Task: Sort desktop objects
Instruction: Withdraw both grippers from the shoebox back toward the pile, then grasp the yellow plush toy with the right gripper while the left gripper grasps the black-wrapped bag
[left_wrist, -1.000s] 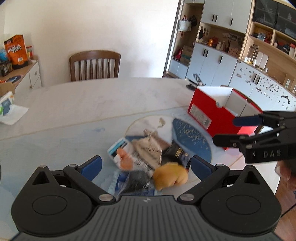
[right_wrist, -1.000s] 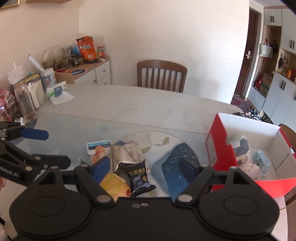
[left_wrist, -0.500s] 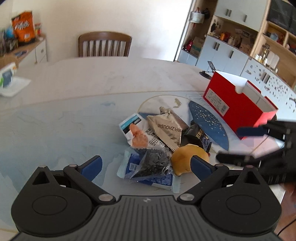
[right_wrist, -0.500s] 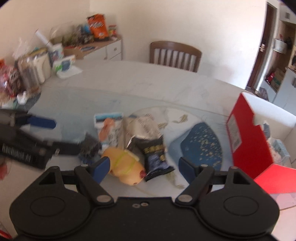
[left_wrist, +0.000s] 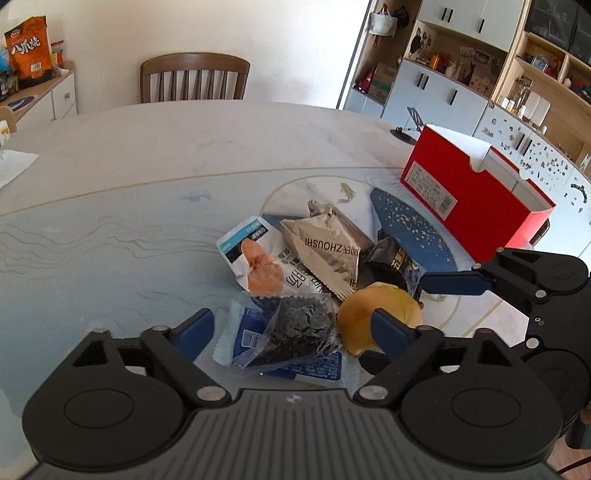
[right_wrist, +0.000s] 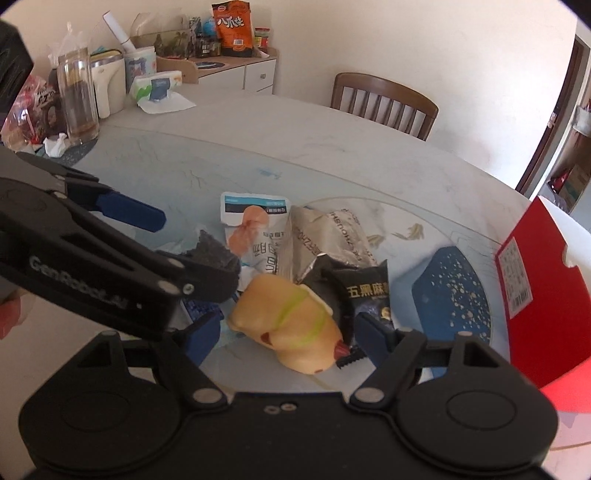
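A pile of snack packets lies on the round table. My left gripper (left_wrist: 291, 328) is open around a clear packet of black seeds (left_wrist: 295, 328) lying on a blue packet (left_wrist: 314, 365). My right gripper (right_wrist: 288, 332) is open around a yellow wrapped bun (right_wrist: 291, 325), which shows in the left wrist view (left_wrist: 373, 314) too. Behind lie a white packet with an orange picture (left_wrist: 258, 258), a grey foil packet (left_wrist: 328, 247) and a black packet (right_wrist: 365, 291). The left gripper (right_wrist: 147, 243) crosses the right wrist view.
An open red box (left_wrist: 476, 195) stands at the right, also in the right wrist view (right_wrist: 535, 288). A glass jar (right_wrist: 77, 99), tissue pack (right_wrist: 159, 88) and clutter sit at the table's far left. A wooden chair (left_wrist: 192, 77) stands behind the table.
Both grippers have come down and closer to the pile. The left now brackets the black seed packet, the right brackets the yellow bun. Both stay open.
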